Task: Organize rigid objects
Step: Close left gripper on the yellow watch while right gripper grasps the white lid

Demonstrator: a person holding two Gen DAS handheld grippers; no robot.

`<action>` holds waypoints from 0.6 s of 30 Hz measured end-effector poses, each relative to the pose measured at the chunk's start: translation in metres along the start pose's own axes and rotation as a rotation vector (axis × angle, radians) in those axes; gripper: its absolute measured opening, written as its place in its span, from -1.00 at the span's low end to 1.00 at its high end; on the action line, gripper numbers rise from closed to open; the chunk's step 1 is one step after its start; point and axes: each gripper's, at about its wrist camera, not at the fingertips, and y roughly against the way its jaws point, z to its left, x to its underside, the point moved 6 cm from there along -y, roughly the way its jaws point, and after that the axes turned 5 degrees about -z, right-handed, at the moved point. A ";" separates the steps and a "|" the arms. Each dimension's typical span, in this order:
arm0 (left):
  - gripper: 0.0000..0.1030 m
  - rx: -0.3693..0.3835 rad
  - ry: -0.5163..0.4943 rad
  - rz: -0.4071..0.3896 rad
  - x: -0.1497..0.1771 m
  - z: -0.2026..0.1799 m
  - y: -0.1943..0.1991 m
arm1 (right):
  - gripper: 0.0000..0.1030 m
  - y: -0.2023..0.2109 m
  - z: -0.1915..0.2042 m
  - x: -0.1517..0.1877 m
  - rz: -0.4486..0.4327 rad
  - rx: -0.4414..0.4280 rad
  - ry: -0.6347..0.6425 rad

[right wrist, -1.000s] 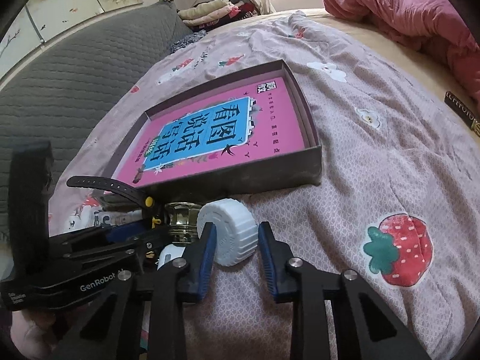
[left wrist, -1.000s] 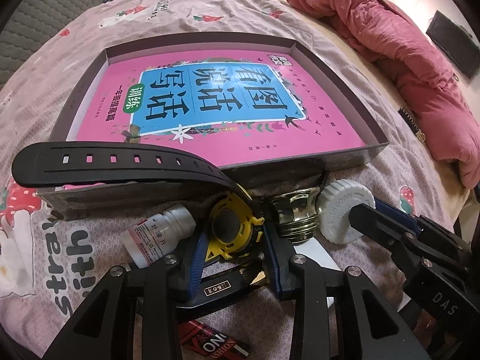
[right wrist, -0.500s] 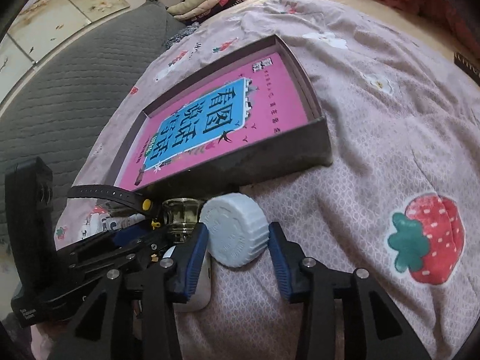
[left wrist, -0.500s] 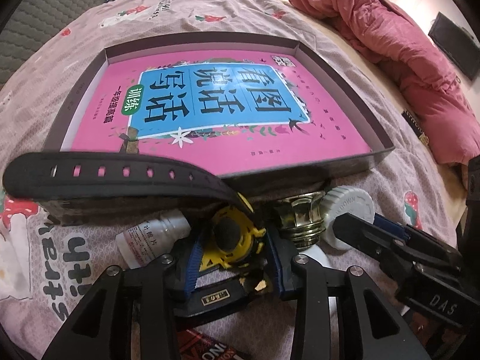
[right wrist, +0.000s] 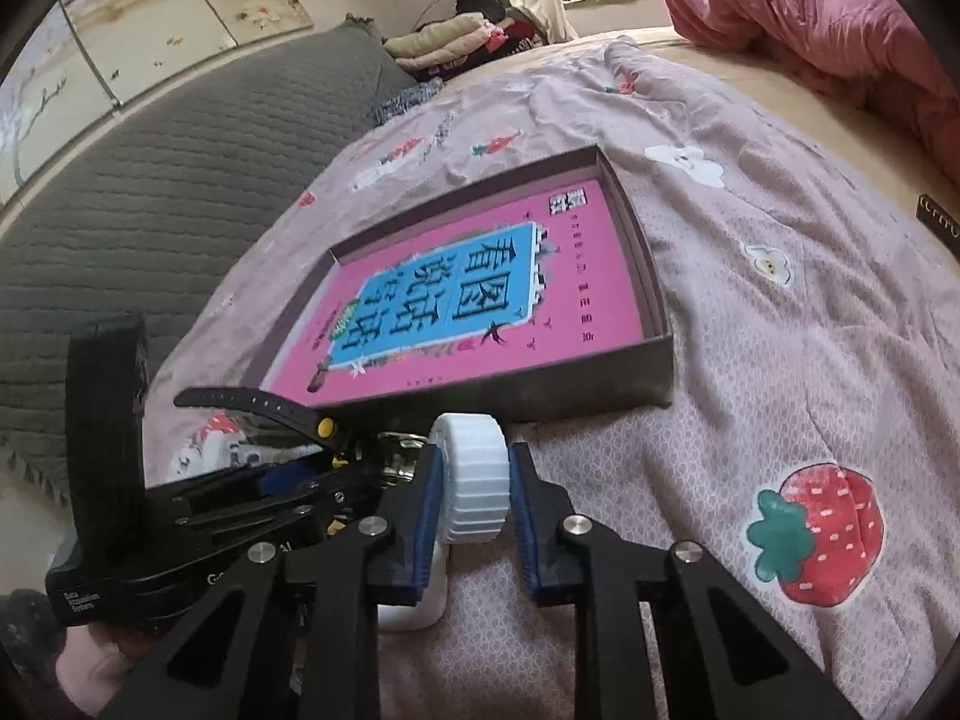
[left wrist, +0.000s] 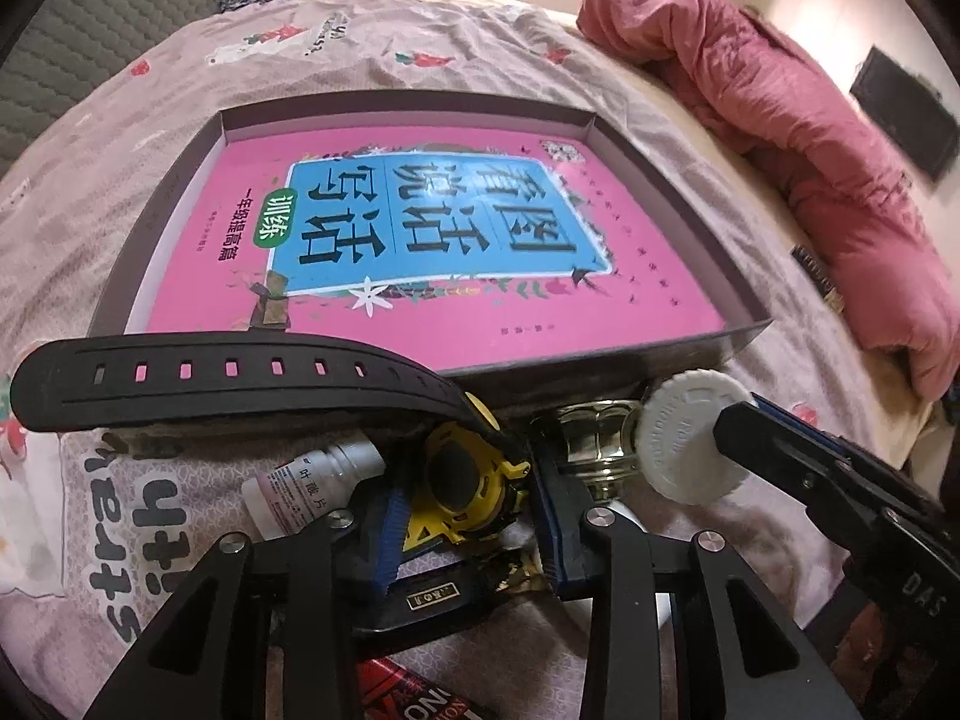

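The right gripper (right wrist: 474,510) has just been closing, and its blue pads now pinch the ribbed white plastic screw cap (right wrist: 474,480) by its two flat faces, the cap standing on edge just in front of the near wall of the shallow grey cardboard box (right wrist: 600,384). The left gripper (left wrist: 471,492) is pressed onto the yellow-and-black case of a wristwatch (left wrist: 462,480), whose long black rubber strap (left wrist: 228,387) arches up and out to the left over the box's near edge. Between the two grippers sits a shiny brass-coloured metal fitting (left wrist: 594,438), touching the white cap, and a small white pill bottle with a pink label (left wrist: 312,480) lies on its side beside the watch. A dark red packet (left wrist: 414,690) peeks out under the left gripper. All of this rests on a pink patterned bedsheet with strawberry prints (right wrist: 780,420). Inside the box lies only a pink and blue book with large printed characters (left wrist: 432,246). By the look of it the sorting is at an early stage: the book is in place, two items are gripped but not yet in the box, and the fitting, the bottle and the packet are left to gather.
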 end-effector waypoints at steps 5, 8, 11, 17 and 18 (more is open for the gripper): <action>-0.29 0.031 -0.004 -0.040 -0.005 -0.004 0.014 | -0.65 0.006 0.007 -0.004 -0.025 -0.012 0.029; -0.29 0.041 -0.001 -0.060 -0.007 -0.005 0.022 | -0.65 0.010 0.012 -0.006 -0.041 -0.020 0.049; -0.29 0.057 0.007 -0.078 -0.011 -0.005 0.030 | -0.65 0.016 0.014 -0.008 -0.058 -0.038 0.047; -0.29 0.073 0.012 -0.112 -0.016 -0.007 0.044 | -0.65 0.025 0.014 -0.014 -0.093 -0.068 0.021; -0.29 0.074 0.013 -0.117 -0.017 -0.007 0.046 | -0.65 0.027 0.014 -0.015 -0.099 -0.073 0.017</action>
